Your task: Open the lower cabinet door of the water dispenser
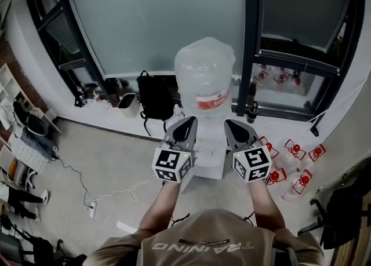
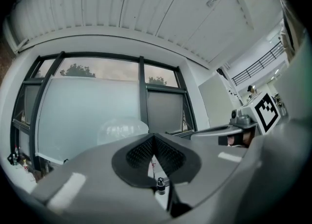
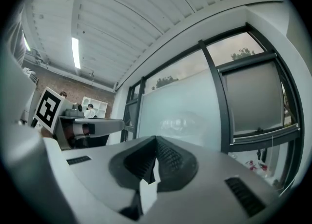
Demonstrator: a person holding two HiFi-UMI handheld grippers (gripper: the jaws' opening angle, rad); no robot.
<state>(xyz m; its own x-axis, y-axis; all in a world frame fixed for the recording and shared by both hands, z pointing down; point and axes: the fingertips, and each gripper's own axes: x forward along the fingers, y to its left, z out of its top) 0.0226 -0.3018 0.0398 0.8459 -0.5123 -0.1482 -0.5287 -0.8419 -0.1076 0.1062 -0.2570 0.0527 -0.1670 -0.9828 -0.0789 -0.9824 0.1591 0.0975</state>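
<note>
The left tool (image 1: 186, 121) has its jaws pressed together with nothing between them, and the right tool (image 1: 235, 124) is closed and empty in the same way. They are held side by side, apart from each other. The white water dispenser (image 1: 210, 165) shows between and below them, and its clear bottle (image 1: 204, 73) stands just beyond their tips. The lower cabinet door cannot be made out from above.
</note>
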